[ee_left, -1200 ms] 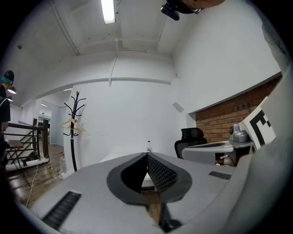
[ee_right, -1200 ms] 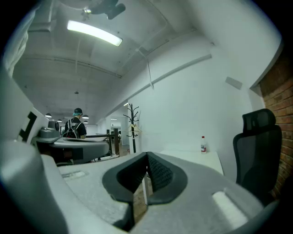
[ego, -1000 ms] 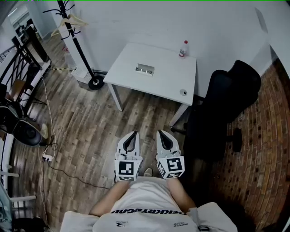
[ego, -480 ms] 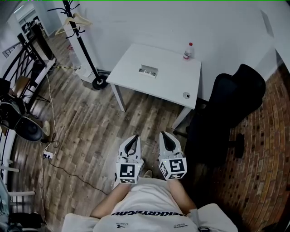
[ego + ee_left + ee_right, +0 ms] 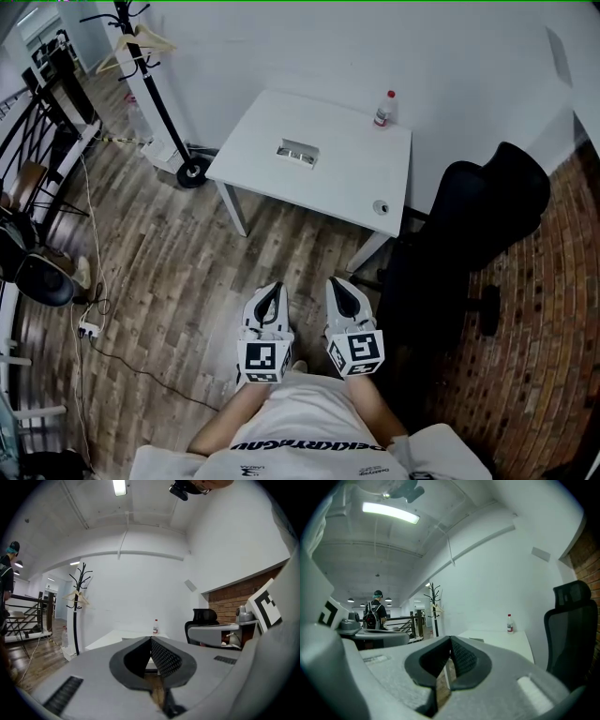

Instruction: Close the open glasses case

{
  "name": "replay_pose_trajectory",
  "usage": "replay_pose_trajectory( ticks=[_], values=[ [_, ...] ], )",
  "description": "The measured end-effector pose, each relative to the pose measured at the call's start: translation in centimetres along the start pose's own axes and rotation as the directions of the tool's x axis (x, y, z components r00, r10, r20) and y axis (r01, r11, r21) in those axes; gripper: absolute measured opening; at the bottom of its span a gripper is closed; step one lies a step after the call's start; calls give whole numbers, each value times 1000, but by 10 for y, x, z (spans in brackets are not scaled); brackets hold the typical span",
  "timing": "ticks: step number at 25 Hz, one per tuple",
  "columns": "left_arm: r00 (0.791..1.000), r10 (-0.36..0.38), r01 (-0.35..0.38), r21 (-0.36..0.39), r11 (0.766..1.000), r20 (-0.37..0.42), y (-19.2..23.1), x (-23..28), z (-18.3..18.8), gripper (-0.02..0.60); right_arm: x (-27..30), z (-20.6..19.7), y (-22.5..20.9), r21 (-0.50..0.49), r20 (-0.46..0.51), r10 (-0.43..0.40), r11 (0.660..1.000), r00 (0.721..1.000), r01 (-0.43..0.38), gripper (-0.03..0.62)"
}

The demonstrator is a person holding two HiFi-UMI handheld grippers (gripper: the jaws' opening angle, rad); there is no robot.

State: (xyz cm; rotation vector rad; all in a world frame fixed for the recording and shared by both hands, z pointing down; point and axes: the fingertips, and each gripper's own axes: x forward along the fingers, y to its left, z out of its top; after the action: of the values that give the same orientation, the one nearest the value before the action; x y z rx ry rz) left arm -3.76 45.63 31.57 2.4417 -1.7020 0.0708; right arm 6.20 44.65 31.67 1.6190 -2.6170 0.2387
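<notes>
The open glasses case (image 5: 298,150) lies near the middle of a white table (image 5: 272,183), far ahead of both grippers. My left gripper (image 5: 273,292) and right gripper (image 5: 337,287) are held side by side close to my body, above the wood floor and well short of the table. Both are shut with nothing between their jaws. In the left gripper view the jaws (image 5: 151,639) meet at the tips; the right gripper view shows its jaws (image 5: 450,639) closed the same way. The case is too small to make out in the gripper views.
A small bottle (image 5: 382,109) stands at the table's far right corner and a small round object (image 5: 380,207) lies near its right front edge. A black office chair (image 5: 464,234) is right of the table. A coat stand (image 5: 150,89) stands to the left. A person (image 5: 373,612) stands far off.
The head view has shifted slightly, so the table sits a little further left. Both grippers stay shut and keep their place near my body.
</notes>
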Motion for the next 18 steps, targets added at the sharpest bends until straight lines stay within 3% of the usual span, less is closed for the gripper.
replay_pose_trajectory(
  ticks=[7,18],
  values=[
    [999,-23,23,-8,1000,-24,24,73,-6,-3,67,-7,-31,19,-36,-3,1000,999,3,-3],
    [996,-61,58,-43,997,-58,95,211,32,-2,202,29,-83,48,-64,-54,997,996,58,-3]
  ],
)
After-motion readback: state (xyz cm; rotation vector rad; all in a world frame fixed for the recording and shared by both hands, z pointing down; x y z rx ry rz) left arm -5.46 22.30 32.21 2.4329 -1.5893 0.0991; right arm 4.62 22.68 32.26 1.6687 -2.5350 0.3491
